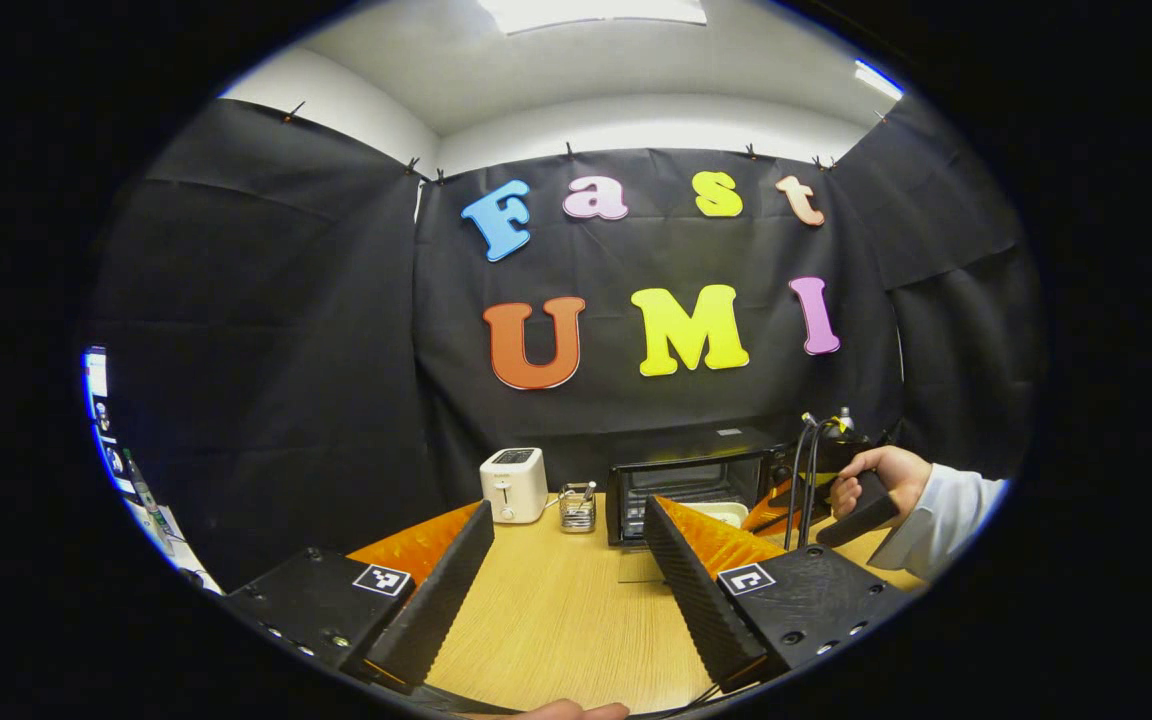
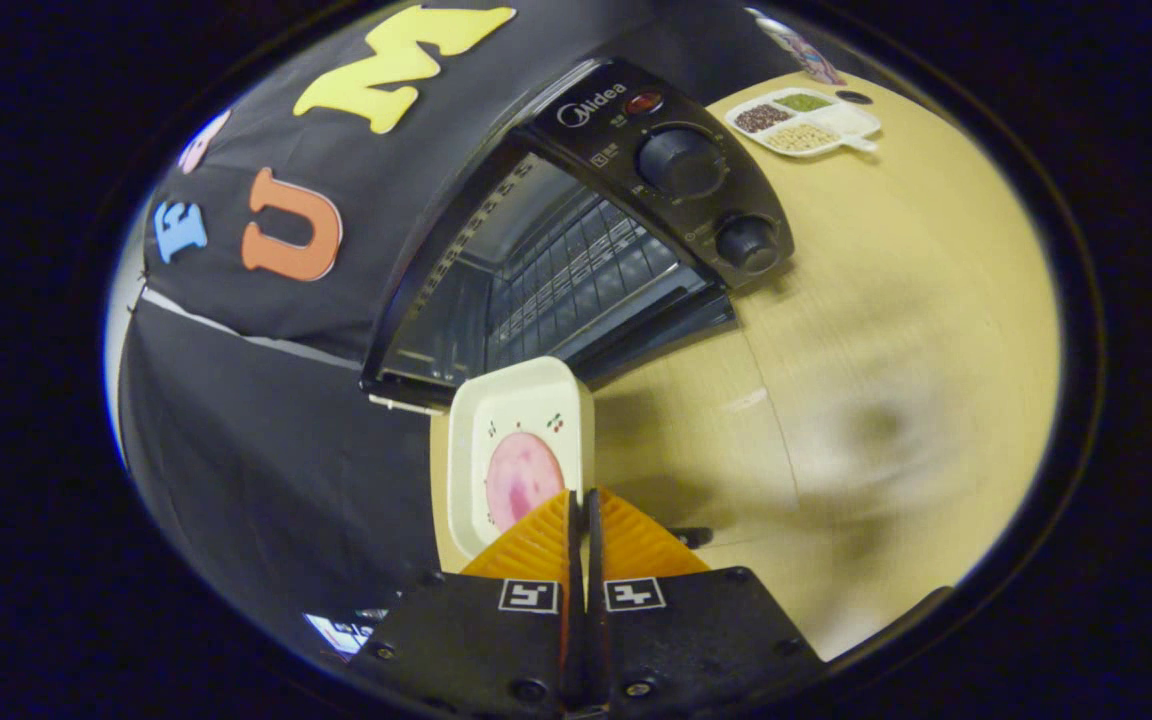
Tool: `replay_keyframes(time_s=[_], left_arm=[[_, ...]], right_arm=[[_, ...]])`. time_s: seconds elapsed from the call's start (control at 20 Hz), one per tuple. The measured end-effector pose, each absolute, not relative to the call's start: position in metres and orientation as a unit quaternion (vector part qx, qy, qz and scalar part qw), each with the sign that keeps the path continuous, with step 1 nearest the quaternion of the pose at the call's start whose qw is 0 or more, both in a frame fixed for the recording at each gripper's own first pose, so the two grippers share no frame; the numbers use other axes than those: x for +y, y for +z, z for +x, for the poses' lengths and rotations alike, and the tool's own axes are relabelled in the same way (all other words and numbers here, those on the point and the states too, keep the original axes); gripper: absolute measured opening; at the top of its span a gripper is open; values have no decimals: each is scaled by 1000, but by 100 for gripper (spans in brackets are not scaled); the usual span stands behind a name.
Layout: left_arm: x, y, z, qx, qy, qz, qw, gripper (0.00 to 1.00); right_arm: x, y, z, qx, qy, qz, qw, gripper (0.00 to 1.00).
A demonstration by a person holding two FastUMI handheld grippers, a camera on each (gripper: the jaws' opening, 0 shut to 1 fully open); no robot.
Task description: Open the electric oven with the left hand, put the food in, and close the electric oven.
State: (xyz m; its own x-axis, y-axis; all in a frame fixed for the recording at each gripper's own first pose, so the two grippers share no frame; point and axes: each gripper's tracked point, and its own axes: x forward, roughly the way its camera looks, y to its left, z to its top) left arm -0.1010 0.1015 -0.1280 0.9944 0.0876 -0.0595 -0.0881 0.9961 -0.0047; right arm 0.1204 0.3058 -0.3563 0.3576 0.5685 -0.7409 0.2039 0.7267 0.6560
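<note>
Right gripper view: right gripper [image 2: 579, 500], fingers pressed together on the tray [image 2: 521, 440] edge before the open oven [image 2: 576, 250] at centre; left gripper [image 1: 568, 545] fingers spread wide, empty.

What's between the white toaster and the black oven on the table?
A small clear holder with utensils stands between the toaster and the oven in the left gripper view, on the wooden table.

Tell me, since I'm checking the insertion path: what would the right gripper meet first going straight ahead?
Probably the open oven: the right gripper, shut on the dish, points into its cavity, though depth is unclear.
</note>
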Motion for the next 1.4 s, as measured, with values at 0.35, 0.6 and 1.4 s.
replay_keyframes(time_s=[0.35, 0.6, 1.4], left_arm=[[124, -149, -91, 48, 56, 0, 997, 97], [143, -172, -72, 68, 72, 1, 995, 97], [153, -203, -41, 66, 61, -15, 996, 97]], right_arm=[[320, -377, 177, 475, 21, 424, 770, 4], [326, -380, 219, 400, -2, 444, 802, 0], [326, -394, 281, 303, -8, 459, 835, 11]])
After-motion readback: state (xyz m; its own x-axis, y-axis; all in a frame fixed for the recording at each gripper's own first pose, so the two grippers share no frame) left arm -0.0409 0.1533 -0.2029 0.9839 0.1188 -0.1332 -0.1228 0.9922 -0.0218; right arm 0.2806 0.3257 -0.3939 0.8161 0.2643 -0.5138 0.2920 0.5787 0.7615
